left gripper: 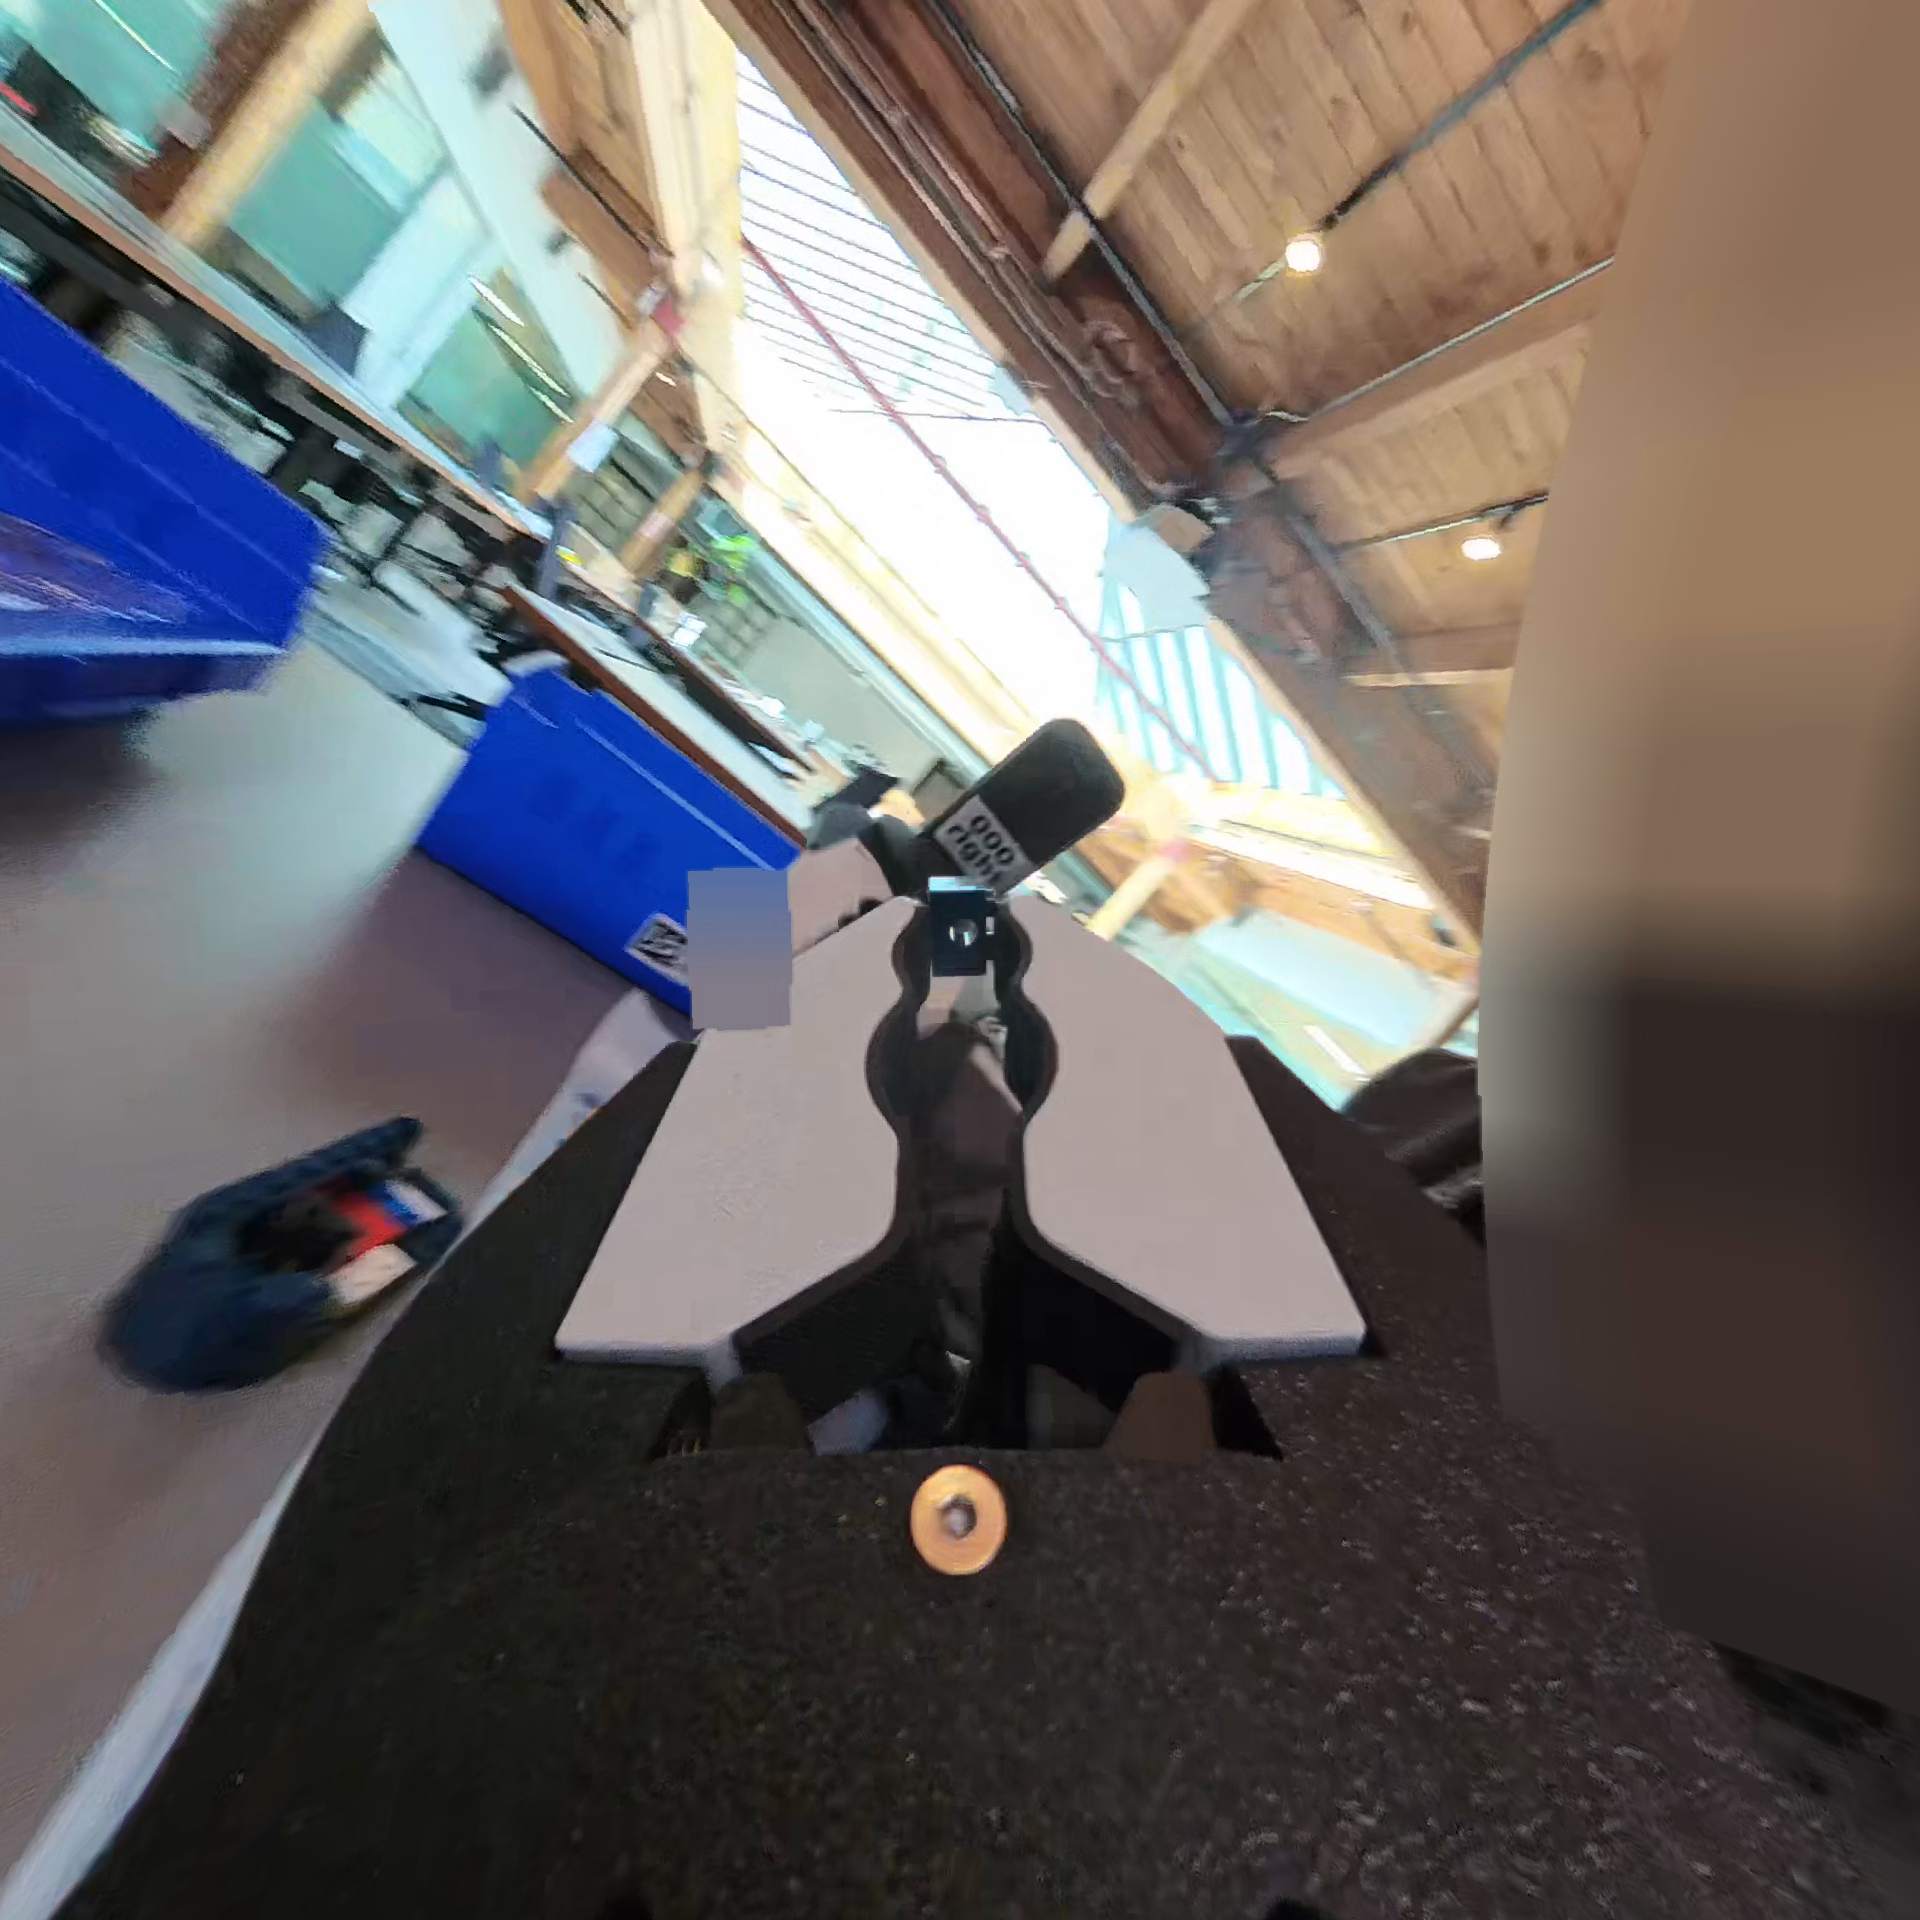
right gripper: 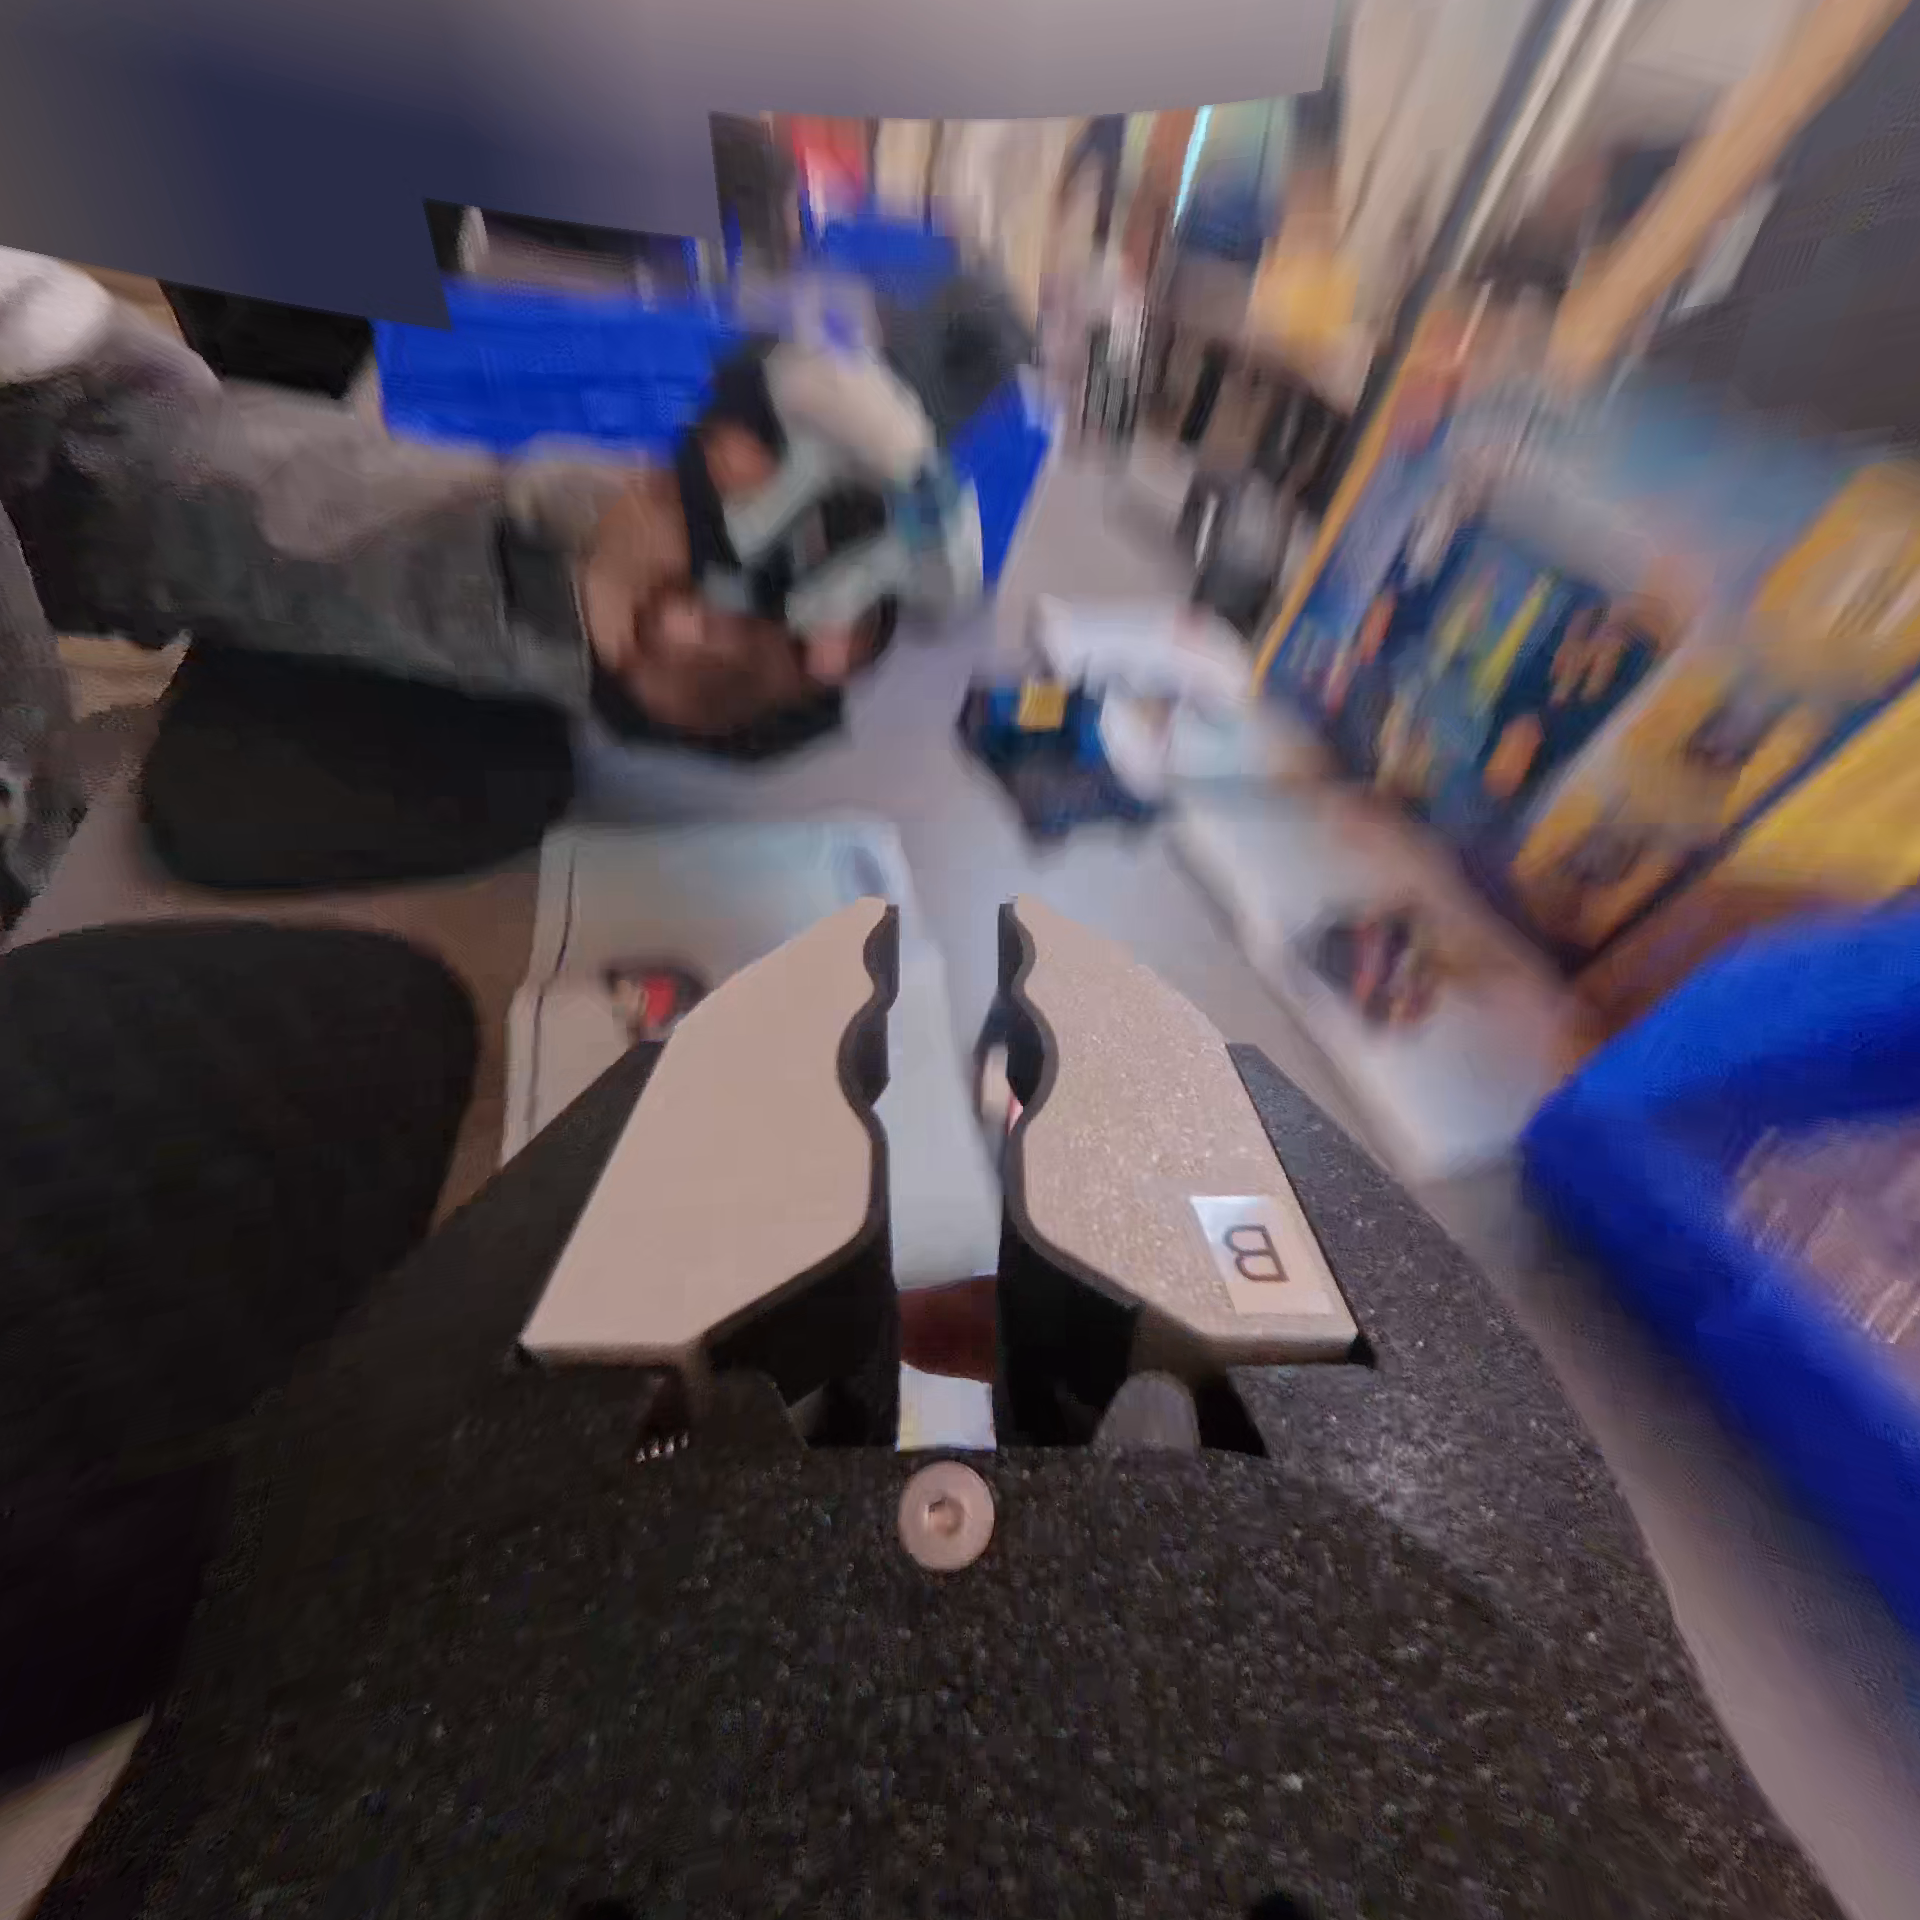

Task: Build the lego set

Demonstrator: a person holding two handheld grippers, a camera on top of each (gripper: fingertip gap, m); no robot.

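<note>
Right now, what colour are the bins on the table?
Blue; the bins show best in the left wrist view.

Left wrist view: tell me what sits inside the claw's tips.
A small dark square metal piece with a round hole is pinched between the left claw fingertips. Its lower part is hidden by them.
</note>
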